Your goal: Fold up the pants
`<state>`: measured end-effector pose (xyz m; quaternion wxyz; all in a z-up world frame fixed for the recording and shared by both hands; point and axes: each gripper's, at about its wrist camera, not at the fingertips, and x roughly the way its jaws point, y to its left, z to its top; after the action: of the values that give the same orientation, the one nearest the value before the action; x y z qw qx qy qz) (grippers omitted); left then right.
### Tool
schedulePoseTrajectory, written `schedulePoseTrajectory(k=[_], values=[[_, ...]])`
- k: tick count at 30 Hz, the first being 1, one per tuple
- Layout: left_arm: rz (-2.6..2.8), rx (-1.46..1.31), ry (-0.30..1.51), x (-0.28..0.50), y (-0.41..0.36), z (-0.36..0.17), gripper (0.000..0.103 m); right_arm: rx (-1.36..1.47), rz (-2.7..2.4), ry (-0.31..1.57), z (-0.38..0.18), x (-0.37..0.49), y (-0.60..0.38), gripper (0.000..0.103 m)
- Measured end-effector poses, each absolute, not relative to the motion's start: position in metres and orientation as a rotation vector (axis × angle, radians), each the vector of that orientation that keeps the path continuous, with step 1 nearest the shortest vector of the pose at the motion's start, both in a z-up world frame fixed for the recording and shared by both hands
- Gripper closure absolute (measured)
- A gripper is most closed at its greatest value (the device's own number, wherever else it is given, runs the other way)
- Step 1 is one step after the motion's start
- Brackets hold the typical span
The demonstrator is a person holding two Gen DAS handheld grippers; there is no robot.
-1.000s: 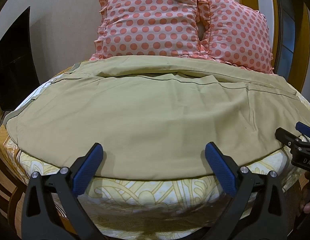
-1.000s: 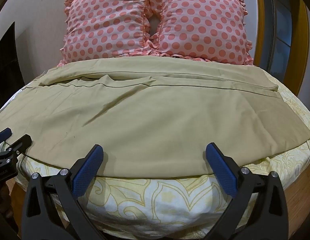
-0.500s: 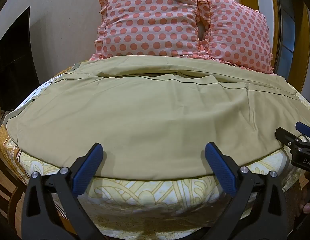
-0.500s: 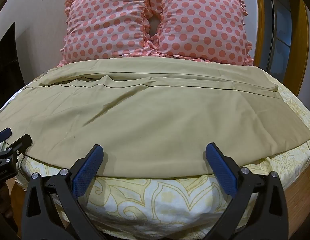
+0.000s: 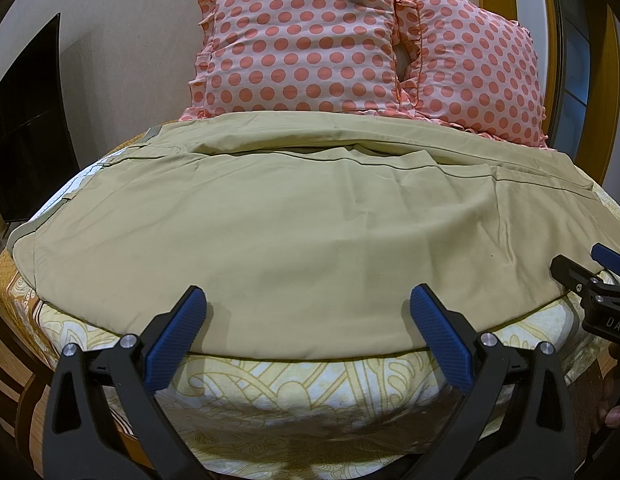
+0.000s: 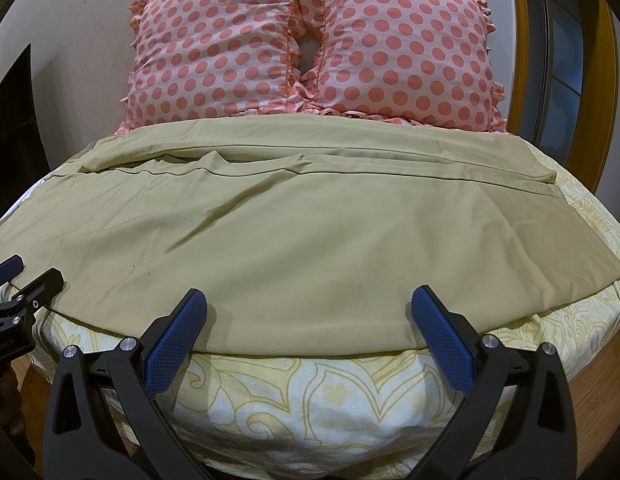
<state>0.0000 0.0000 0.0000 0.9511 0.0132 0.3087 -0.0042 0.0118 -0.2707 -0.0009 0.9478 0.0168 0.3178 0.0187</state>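
Khaki pants [image 5: 294,232] lie smooth on the patterned bedsheet [image 6: 310,400]; both hand-held grippers [image 5: 306,320] [image 6: 308,320] spread wide.

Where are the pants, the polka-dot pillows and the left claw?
pants [image 6: 310,240], right wrist view, middle of cloth.
polka-dot pillows [image 6: 214,48], right wrist view, left pillow's face.
left claw [image 5: 306,332], left wrist view, between fingertips.

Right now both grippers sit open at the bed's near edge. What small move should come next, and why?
Probably ease both forward and close on the near hem of the pants: the left gripper and right gripper are open, empty, just short of that edge, and the cloth lies flat, unfolded.
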Motion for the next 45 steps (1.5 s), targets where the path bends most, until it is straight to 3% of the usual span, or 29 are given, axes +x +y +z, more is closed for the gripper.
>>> schedulePoseTrajectory(k=[45], values=[[-0.008, 0.027, 0.625, -0.0001, 0.0000, 0.0001, 0.002, 0.035, 0.037, 0.640, -0.0076, 0.0097, -0.2679, 0.001]])
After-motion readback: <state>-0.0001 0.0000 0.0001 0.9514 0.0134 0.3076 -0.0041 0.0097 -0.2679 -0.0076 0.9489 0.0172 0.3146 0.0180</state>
